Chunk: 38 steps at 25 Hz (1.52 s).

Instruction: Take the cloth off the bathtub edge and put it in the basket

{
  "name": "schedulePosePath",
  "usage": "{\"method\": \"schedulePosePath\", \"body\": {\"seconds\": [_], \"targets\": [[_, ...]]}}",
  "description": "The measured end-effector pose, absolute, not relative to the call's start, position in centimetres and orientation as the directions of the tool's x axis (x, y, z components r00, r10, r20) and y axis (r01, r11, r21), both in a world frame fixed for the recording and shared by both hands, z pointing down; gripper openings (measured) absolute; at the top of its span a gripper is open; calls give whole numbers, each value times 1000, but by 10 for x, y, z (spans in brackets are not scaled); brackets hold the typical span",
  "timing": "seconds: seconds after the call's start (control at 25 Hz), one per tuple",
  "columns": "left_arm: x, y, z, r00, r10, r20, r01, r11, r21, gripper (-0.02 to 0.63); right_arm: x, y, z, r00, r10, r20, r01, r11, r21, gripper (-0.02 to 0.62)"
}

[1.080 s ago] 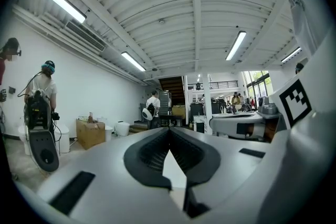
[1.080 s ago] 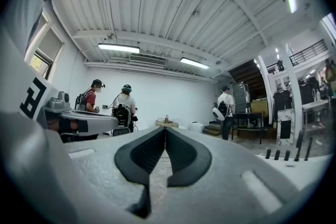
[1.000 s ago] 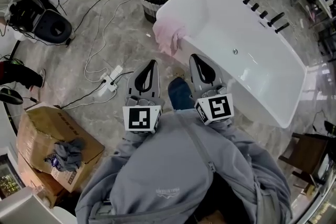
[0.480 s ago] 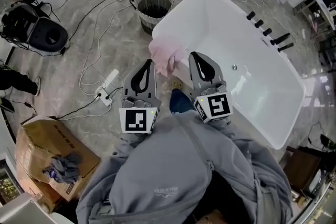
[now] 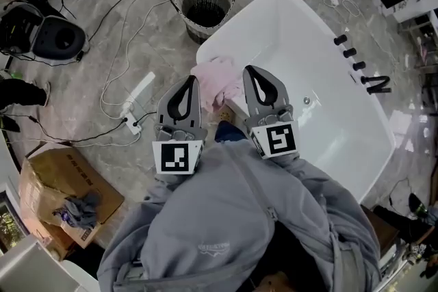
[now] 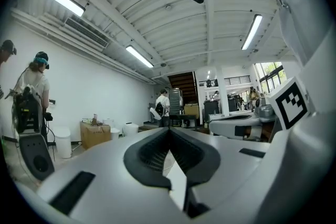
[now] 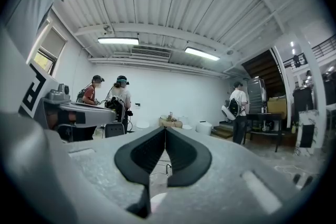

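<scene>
While the cloth lies draped over the bathtub edge, close to the tub's left end, no part of the task is done yet. Off the tub's left side, the left gripper is held out level above the floor. Its jaws are pressed together with nothing between them. From above, its tip sits just beside the cloth, but it has no hold on it. Just beyond the tub's left end stands the basket, a wire one, upright on the floor, and no pink shows inside it. The pink cloth itself is bunched over the tub's near rim, between the two gripper tips. Over that same rim, to the right of the cloth, the right gripper also points forward, with its jaws closed tight and empty. By my reading, everything is left to do. The jaws must open, and one or both grippers must close on the cloth and lift it clear of the rim. Then it has to go past the tub's left end and be let go in the basket. The basket stands near the tub, so the carry looks short.
</scene>
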<state>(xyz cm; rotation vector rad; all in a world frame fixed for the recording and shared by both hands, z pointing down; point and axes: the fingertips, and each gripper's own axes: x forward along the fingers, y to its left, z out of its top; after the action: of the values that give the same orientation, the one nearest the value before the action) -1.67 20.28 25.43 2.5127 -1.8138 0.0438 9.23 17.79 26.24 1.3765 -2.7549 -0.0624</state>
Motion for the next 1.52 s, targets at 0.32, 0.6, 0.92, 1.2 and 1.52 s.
{"method": "schedulePosePath", "body": {"seconds": [0.32, 0.6, 0.92, 1.2, 1.52], "targets": [[-5, 150, 269, 283, -957, 56, -959, -282, 19, 6, 102, 120, 281, -634, -771, 62, -769, 637, 52, 5], [-13, 127, 272, 281, -956, 82, -960, -281, 12, 6, 97, 97, 283, -633, -769, 87, -770, 637, 37, 5], [-10, 110, 264, 360, -928, 96, -932, -363, -5, 6, 97, 85, 275, -593, -801, 85, -803, 596, 22, 5], [-12, 102, 282, 406, -906, 120, -913, -408, 10, 6, 94, 85, 299, -547, -827, 132, -835, 550, -16, 5], [-3, 91, 325, 458, -873, 168, -886, -463, 13, 6, 97, 76, 342, -528, -826, 198, -846, 532, -38, 5]]}}
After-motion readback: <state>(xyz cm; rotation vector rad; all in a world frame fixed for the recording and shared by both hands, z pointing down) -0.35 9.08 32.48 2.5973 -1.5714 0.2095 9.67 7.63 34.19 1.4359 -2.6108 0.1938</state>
